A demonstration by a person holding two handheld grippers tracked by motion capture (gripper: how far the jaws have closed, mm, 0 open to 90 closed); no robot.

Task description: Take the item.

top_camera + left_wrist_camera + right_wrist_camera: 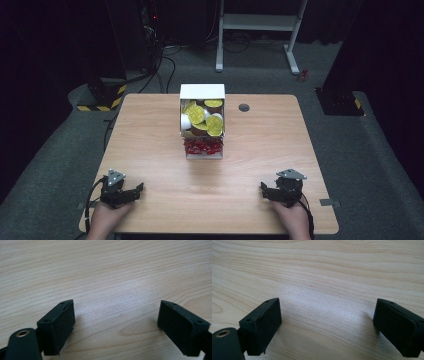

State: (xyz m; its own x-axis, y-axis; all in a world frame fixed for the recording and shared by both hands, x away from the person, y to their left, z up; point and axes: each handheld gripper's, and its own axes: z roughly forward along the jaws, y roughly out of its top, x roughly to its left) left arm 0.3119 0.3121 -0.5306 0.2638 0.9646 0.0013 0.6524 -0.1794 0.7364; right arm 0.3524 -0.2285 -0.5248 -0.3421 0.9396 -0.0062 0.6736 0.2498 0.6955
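- The left tool [131,192] is sitting at the lower left of the high view, resting on the desk [150,130] with a hand [102,220] behind it; its jaws are standing wide apart and holding nothing.
- In the left gripper view, the left tool [116,315] is showing bare wood grain between its two black jaws.
- The box [202,91] is lying at the upper centre of the high view, well apart from both tools, with its open side facing up.
- Yellow-lidded cups [200,120] are filling the upper part of the box, and red packets [202,145] are lying in the part nearer the person.
- The right tool [265,190] is sitting at the lower right of the high view, also on the desk, with its jaws spread wide and gripping nothing.
- In the right gripper view, the right tool [328,315] is showing plain desk between its jaws.
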